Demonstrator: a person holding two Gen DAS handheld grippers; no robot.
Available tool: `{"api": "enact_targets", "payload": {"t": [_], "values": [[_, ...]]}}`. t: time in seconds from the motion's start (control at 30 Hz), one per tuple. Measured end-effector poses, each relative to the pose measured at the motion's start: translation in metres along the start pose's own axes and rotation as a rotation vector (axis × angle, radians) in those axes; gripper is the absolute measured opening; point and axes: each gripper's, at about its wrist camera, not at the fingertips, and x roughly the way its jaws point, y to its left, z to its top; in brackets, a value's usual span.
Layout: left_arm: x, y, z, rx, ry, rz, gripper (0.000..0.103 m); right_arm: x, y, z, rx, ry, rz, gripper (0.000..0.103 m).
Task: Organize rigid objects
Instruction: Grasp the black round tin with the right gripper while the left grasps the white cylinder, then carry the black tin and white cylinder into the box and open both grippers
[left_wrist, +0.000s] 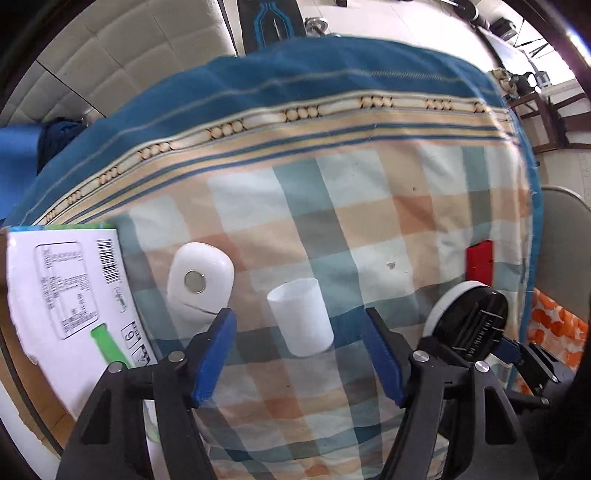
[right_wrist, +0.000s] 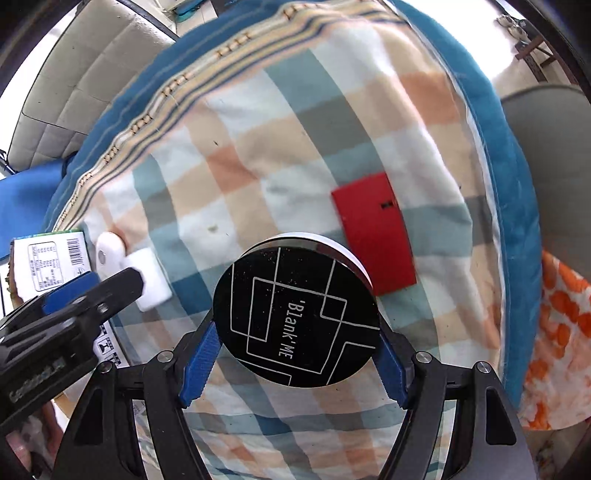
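Note:
A white cup (left_wrist: 301, 317) lies on its side on the checked cloth, between and just beyond the fingertips of my open left gripper (left_wrist: 299, 356). A white oval device (left_wrist: 199, 280) with a metal button lies left of it. My right gripper (right_wrist: 295, 354) is shut on a round black-lidded compact (right_wrist: 297, 317) marked "Blank'ME", held above the cloth; the compact also shows in the left wrist view (left_wrist: 467, 325). A flat red case (right_wrist: 375, 232) lies beyond it. The left gripper (right_wrist: 110, 291) shows in the right wrist view over the white cup (right_wrist: 151, 280).
A white printed cardboard box (left_wrist: 62, 302) lies at the left edge of the cloth (left_wrist: 332, 206). A blue-bordered cloth edge runs along the far and right sides. A grey chair (right_wrist: 550, 162) and an orange-patterned fabric (right_wrist: 561, 332) are to the right.

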Motion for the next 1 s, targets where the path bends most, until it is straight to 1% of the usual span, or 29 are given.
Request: {"api": "enact_targets", "payload": {"t": [0.1, 0.13, 0.17, 0.23, 0.27, 0.3, 0.37, 0.4, 0.47, 0.6, 0.7, 0.8, 0.97, 1.0], "values": [[0.016, -0.001, 0.009, 0.003, 0.033, 0.019, 0.067, 0.007, 0.0, -0.005, 0.01, 0.004, -0.002, 0.077], [0.021, -0.002, 0.012, 0.009, 0.04, 0.031, 0.063, 0.014, 0.01, -0.005, 0.014, 0.006, -0.003, 0.077], [0.025, -0.003, 0.014, 0.017, 0.049, 0.038, 0.05, 0.015, 0.009, -0.006, 0.018, 0.007, -0.004, 0.077], [0.034, -0.006, 0.016, 0.028, 0.076, 0.038, 0.033, 0.018, 0.007, -0.008, 0.02, 0.009, -0.009, 0.077], [0.037, -0.007, 0.016, 0.035, 0.084, 0.042, 0.031, 0.019, 0.007, -0.008, 0.023, 0.011, -0.012, 0.077], [0.037, -0.009, 0.016, 0.043, 0.075, 0.052, 0.03, 0.019, -0.001, -0.009, 0.024, 0.012, -0.013, 0.077], [0.034, -0.01, 0.014, 0.052, 0.06, 0.055, 0.029, 0.019, -0.001, -0.009, 0.028, 0.011, -0.017, 0.077], [0.033, -0.012, 0.013, 0.058, 0.053, 0.056, 0.029, 0.022, 0.005, 0.003, 0.027, 0.012, -0.018, 0.077], [0.027, -0.013, 0.009, 0.066, 0.033, 0.065, 0.029, 0.02, 0.006, 0.003, 0.023, 0.01, -0.021, 0.077], [0.007, -0.013, -0.01, 0.076, -0.022, 0.065, 0.029, 0.014, 0.012, 0.004, 0.011, -0.002, -0.016, 0.077], [-0.018, -0.011, -0.023, 0.068, -0.077, 0.043, 0.029, 0.0, 0.019, 0.001, -0.007, -0.024, -0.017, 0.077], [-0.049, -0.004, -0.037, 0.054, -0.137, 0.011, 0.029, -0.022, 0.028, -0.004, -0.032, -0.047, -0.008, 0.077], [-0.11, 0.028, -0.074, 0.023, -0.252, -0.049, 0.029, -0.064, 0.058, -0.021, -0.102, -0.105, 0.008, 0.077], [-0.119, 0.035, -0.077, 0.019, -0.268, -0.055, 0.029, -0.071, 0.066, -0.026, -0.115, -0.113, 0.012, 0.077]]}}
